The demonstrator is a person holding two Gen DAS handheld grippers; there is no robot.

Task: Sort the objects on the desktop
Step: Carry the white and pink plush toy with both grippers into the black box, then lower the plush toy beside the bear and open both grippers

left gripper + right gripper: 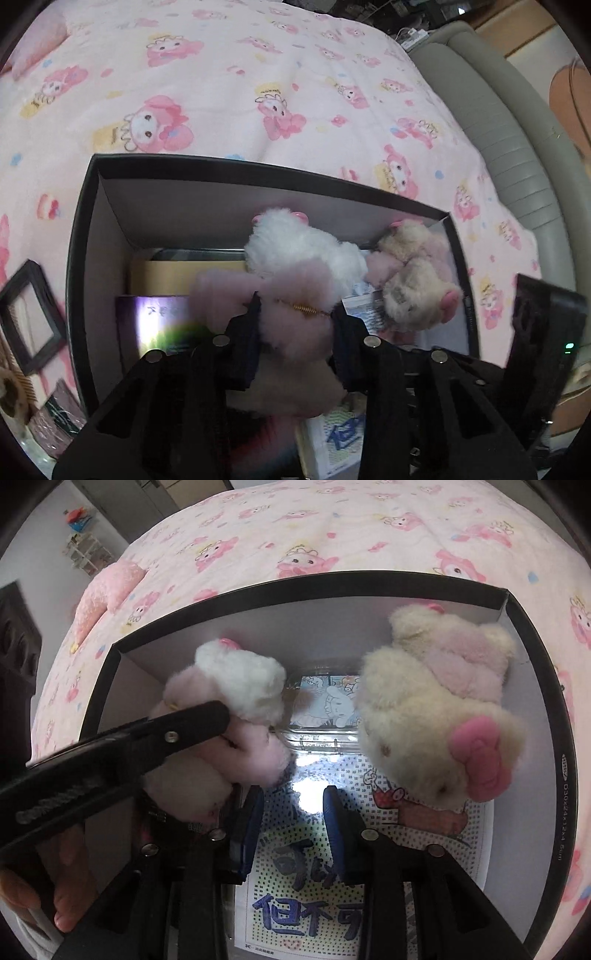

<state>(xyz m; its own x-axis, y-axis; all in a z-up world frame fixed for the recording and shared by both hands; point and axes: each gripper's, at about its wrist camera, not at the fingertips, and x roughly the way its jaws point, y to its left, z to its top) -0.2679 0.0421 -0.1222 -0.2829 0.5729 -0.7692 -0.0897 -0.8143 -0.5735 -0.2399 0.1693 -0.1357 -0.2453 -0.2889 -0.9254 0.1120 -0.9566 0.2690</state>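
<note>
- The white-and-pink plush toy (295, 284) has a fluffy white head with a small pink bow on top and a pale pink furry body; a thin gold spiral clasp (306, 308) lies across the pink fur.
- The left gripper (295, 325) is clenched on this toy's pink body, its black jaws pressing in from both sides. In the right wrist view one black finger (192, 720) crosses the toy from 8 o'clock.
- The toy hangs over the inside of the black box (79, 258), at about the middle in the left wrist view and at 9 o'clock in the right wrist view.
- A second toy, the beige plush toy (436, 716), has cream fur, a pink middle and a large pink bow at its 4 o'clock side; it lies inside the box against the wall at 2 o'clock.
- The box has pale inner walls and sits on a pink cartoon-print bedspread (229, 85).
- On the box floor lie a dotted printed card (306, 878) with blue characters, and a clear plastic case (321, 716) with a cartoon picture at 12 o'clock of the card.
- The right gripper (293, 830) hangs over the card with its blue-padded jaws apart and nothing between them.
- Outside the box, at 9 o'clock in the left wrist view, lies a small black picture frame (31, 314).
</note>
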